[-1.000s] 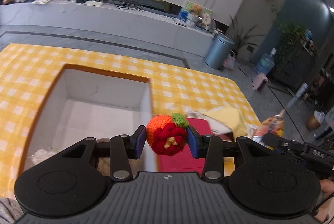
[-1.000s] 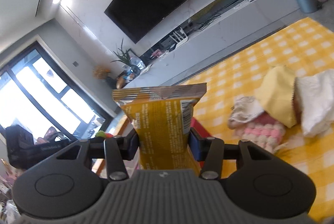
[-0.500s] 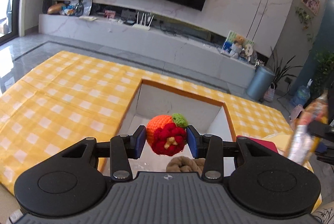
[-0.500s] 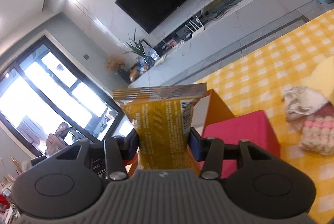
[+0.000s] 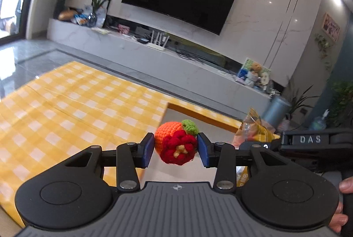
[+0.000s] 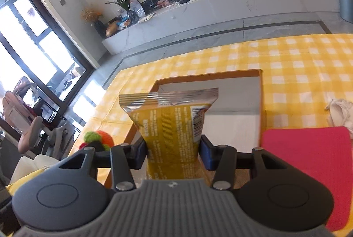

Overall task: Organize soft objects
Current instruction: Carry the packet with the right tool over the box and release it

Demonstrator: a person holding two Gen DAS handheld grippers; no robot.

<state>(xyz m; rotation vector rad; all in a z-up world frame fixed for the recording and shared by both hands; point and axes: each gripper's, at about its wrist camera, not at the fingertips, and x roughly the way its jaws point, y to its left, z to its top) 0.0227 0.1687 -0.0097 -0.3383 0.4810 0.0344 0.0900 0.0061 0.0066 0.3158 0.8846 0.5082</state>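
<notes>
Crocheted fruit [image 5: 175,143] pinched in left gripper [image 5: 175,150] mid-frame; yellow snack packet [image 6: 171,126] clamped in right gripper [image 6: 173,154] at centre.

Each of the two black handheld grippers, the left gripper [image 5: 175,149] and the right gripper [image 6: 173,152], has a ribbed grey housing, round black discs at left and right, silver screws on its linkage bars, and blue pads [image 5: 147,150] inside the fingertips. White "DAS" lettering marks the right one's side.
</notes>
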